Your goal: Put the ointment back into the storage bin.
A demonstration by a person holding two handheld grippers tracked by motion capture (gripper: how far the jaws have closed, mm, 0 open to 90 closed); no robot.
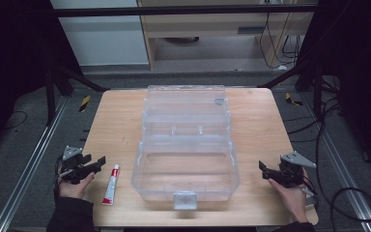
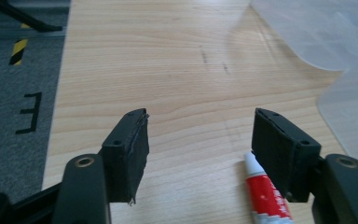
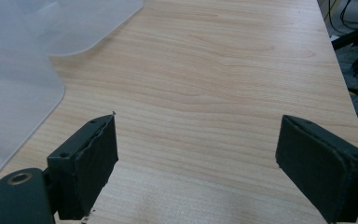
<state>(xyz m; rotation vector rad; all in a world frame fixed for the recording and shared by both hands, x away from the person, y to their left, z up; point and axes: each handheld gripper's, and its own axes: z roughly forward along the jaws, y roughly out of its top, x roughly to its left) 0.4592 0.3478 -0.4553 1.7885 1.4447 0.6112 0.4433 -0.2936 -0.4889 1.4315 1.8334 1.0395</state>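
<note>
With both tools, left (image 1: 98,162) and right (image 1: 262,166), released and empty, the left risked nudging the tube (image 1: 111,184) off the desk (image 1: 121,121) edge.

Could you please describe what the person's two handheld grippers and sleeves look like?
Both the left gripper and the right gripper are black, each topped by a grey three-cornered plate. Their jaws are blocky black pads with small screw holes, the arms behind bearing brass-coloured rivets. A cable trails from the right gripper. The person wears dark sleeves.
</note>
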